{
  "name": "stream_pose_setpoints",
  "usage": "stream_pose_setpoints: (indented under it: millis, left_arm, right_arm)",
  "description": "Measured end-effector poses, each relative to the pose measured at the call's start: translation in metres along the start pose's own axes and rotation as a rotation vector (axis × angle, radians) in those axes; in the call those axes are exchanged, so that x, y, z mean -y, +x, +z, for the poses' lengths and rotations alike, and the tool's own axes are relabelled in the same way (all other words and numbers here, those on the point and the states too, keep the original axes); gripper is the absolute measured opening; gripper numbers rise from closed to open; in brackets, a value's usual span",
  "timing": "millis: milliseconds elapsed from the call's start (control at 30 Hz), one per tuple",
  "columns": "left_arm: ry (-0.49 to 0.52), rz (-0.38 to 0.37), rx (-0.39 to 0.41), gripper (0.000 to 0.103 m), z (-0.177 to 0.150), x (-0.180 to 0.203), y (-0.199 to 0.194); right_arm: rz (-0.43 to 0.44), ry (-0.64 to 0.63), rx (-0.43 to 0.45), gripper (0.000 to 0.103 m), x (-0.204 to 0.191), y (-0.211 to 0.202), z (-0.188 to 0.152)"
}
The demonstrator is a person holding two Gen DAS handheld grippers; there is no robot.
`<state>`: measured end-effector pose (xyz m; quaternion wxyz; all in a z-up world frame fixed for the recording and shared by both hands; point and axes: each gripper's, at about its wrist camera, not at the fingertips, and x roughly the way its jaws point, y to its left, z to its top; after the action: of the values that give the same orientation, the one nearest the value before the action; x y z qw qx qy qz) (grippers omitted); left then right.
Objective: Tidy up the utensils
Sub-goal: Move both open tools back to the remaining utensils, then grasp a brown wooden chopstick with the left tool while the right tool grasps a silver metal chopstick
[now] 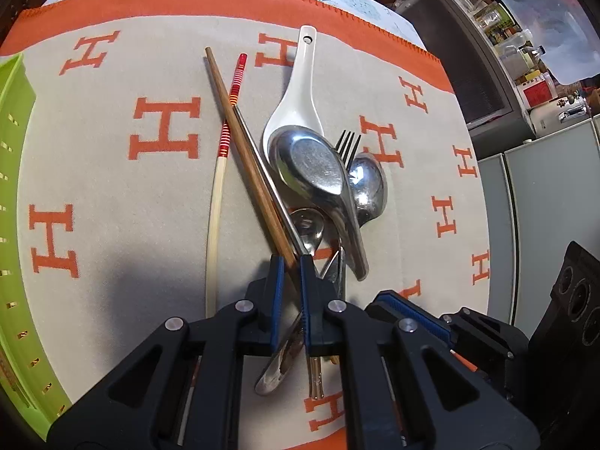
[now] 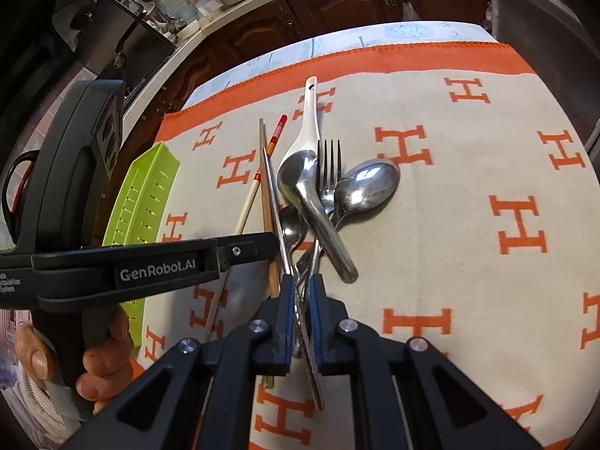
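A pile of utensils lies on the H-patterned cloth (image 1: 112, 195): a white ceramic spoon (image 1: 296, 86), a big steel spoon (image 1: 315, 165), a fork (image 1: 348, 142), a round spoon (image 1: 369, 183) and a small spoon (image 1: 309, 223). Left of them lie a red-striped chopstick (image 1: 225, 142), a wooden chopstick (image 1: 240, 138) and a metal chopstick (image 1: 258, 157). My left gripper (image 1: 291, 262) is shut on the wooden chopstick's near end. My right gripper (image 2: 303, 281) is shut on the metal chopstick (image 2: 273, 195), where fork and spoon handles cross. The left gripper (image 2: 275, 242) reaches in from the left.
A green slotted tray (image 1: 15, 150) lies along the cloth's left edge, also in the right wrist view (image 2: 150, 187). A hand (image 2: 101, 363) holds the left gripper's handle. Dark wooden cabinets (image 2: 337, 3) stand beyond the table's far edge. Bare cloth (image 2: 468, 262) stretches right of the pile.
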<state>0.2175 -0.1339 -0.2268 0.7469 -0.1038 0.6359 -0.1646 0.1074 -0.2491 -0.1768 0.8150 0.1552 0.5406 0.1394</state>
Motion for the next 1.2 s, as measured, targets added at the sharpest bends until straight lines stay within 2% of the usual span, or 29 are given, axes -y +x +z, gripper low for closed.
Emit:
stream_pose_setpoints:
  millis: [133, 300, 567, 633, 700, 1200]
  left_arm:
    - [0.006, 0.040, -0.003, 0.008, -0.002, -0.003, 0.000]
    - [-0.002, 0.043, -0.002, 0.011, -0.002, -0.009, 0.002]
    - [0.049, 0.065, 0.033, 0.011, -0.004, -0.003, 0.001]
    - [0.049, 0.059, 0.038, 0.011, -0.005, -0.004, 0.001]
    - [0.044, 0.062, 0.038, 0.005, -0.006, -0.006, -0.001]
    - [0.048, 0.019, 0.066, 0.005, -0.024, -0.023, -0.029]
  right_arm:
    - [0.005, -0.008, -0.001, 0.008, -0.002, 0.000, -0.001]
    - [0.004, -0.016, -0.007, 0.008, -0.004, 0.003, -0.002]
    - [-0.003, -0.054, -0.019, 0.008, -0.011, 0.010, -0.002]
    - [-0.002, -0.065, -0.026, 0.008, -0.013, 0.013, -0.001]
    - [-0.004, -0.072, -0.030, 0.008, -0.013, 0.016, 0.000]
    - [-0.029, -0.177, -0.066, 0.008, -0.035, 0.039, 0.011]
